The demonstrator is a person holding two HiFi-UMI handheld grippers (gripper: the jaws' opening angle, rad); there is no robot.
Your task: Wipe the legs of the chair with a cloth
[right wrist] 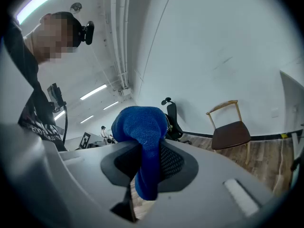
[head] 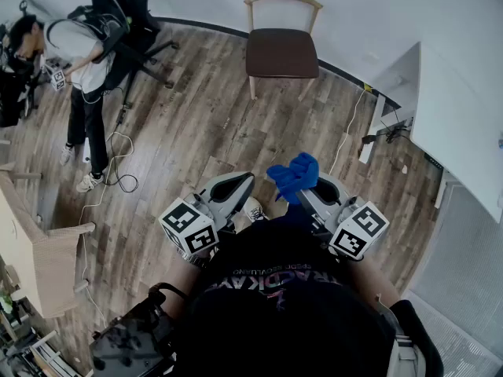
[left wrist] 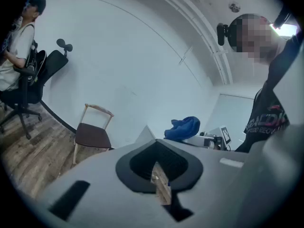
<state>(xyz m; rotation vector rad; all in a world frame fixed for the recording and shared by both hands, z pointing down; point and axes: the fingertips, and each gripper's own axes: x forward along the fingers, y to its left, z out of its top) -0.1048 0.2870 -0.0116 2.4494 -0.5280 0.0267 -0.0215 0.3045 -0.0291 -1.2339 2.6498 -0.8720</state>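
Note:
A wooden chair [head: 282, 48] with a dark brown seat stands against the far wall; it also shows in the left gripper view as the chair [left wrist: 93, 133] and in the right gripper view as the chair [right wrist: 230, 129]. My right gripper [head: 308, 192] is shut on a blue cloth [head: 294, 174], which bunches above its jaws; the cloth [right wrist: 142, 141] hangs between the pads. My left gripper [head: 236, 187] is held beside it, shut with nothing in it. Both grippers are close to my body, well short of the chair.
A person [head: 78, 69] stands at the far left by a black office chair [head: 134, 22], with cables [head: 114, 171] on the wood floor. A wooden desk [head: 31, 250] is at my left. A white cabinet [head: 460, 108] stands at the right.

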